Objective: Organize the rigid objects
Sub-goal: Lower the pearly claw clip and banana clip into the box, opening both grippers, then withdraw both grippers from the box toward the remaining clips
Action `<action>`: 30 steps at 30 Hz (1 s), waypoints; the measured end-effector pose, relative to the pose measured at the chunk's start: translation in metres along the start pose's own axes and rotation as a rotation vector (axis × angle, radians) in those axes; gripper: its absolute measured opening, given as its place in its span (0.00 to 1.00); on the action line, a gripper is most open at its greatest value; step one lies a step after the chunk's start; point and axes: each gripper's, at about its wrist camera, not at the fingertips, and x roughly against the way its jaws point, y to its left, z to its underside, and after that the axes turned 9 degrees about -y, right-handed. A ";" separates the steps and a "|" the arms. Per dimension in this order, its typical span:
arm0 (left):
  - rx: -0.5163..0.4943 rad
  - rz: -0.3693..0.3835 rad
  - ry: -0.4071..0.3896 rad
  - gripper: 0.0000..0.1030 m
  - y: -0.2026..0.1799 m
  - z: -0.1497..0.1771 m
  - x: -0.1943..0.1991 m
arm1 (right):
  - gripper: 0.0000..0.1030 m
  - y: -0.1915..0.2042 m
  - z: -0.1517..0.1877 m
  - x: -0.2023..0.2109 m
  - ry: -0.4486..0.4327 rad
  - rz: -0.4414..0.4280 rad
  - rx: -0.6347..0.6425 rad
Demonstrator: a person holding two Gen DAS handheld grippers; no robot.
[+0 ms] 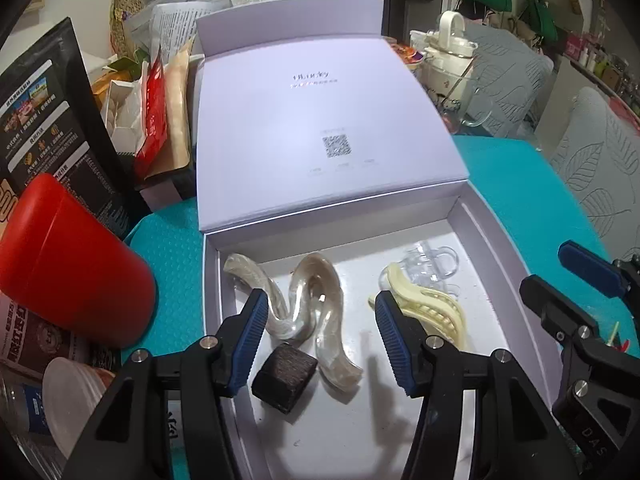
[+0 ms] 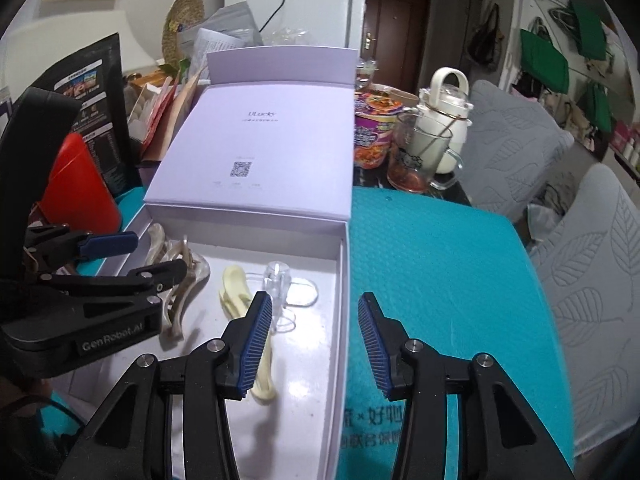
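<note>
While both tongs gape empty | wavy pearly clips [image 1: 316, 300] | ribbed cream clip [image 2: 240, 292] | matte white box [image 1: 500, 280]

Your white box [image 1: 516, 280], at the centre of the left wrist frame, looks like smooth matt card, its floor faintly sheened, and in it lie two wavy pearly clips [image 1: 308, 296] of glossy marbled plastic, a cream clip [image 1: 416, 300] of duller plastic and a dark cube [image 1: 285, 376] with a rough, wood-like grain. The teal mat [image 2: 440, 260] under the box is dimpled and matt (foam or rubber, hard to tell). At left, the red canister [image 1: 72, 264] is smooth with a soft sheen.
</note>
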 end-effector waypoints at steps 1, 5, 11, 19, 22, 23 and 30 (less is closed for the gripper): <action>-0.002 0.005 -0.008 0.60 -0.001 -0.001 0.005 | 0.44 -0.002 0.000 0.004 -0.004 -0.002 -0.003; -0.012 0.035 -0.062 0.68 -0.011 -0.002 0.025 | 0.43 -0.005 0.000 0.022 -0.026 0.015 0.000; -0.036 0.081 -0.108 0.71 -0.024 -0.004 0.050 | 0.43 -0.007 0.000 0.056 -0.070 0.053 -0.006; -0.081 0.132 -0.171 0.78 -0.038 -0.004 0.082 | 0.53 -0.011 0.006 0.098 -0.110 0.091 -0.032; -0.099 0.149 -0.178 0.88 -0.045 -0.002 0.089 | 0.58 -0.014 0.009 0.114 -0.127 0.107 -0.051; -0.103 0.160 -0.181 0.95 -0.047 -0.001 0.092 | 0.61 -0.015 0.010 0.118 -0.130 0.112 -0.055; -0.162 0.200 -0.219 0.97 -0.067 0.007 0.118 | 0.73 -0.027 0.022 0.153 -0.166 0.153 -0.102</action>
